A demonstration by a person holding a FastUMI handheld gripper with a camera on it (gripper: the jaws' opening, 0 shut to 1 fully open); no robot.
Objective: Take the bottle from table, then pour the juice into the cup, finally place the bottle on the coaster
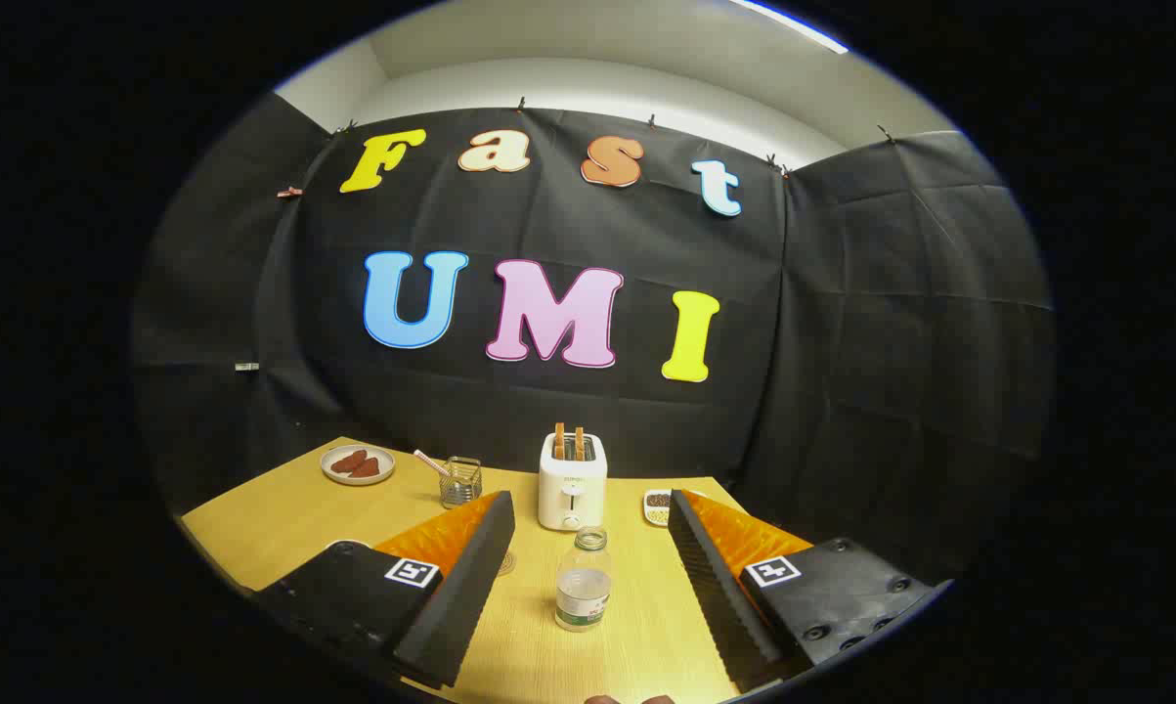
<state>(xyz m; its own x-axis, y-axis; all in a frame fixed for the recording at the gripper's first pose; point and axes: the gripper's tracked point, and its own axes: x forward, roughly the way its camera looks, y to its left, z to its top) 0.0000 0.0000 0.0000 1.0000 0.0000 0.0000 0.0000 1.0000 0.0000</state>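
Observation:
A small clear bottle (584, 579) stands upright on the wooden table (275, 523), uncapped and partly filled with pale liquid, with a label round its lower part. It sits between my two fingers, nearer their bases than their tips, and touches neither. My gripper (590, 501) is open wide. Beyond the left finger stands a clear glass cup (460, 481) with a straw-like stick in it. A round, flat, see-through thing (505, 562), maybe the coaster, peeks out beside the left finger, mostly hidden.
A white toaster (572, 479) with two slices in it stands just beyond the bottle. At the table's far left is a plate (357, 464) of reddish-brown food. A small dish (657, 506) lies by the right fingertip. The booth's black cloth walls close in behind the table.

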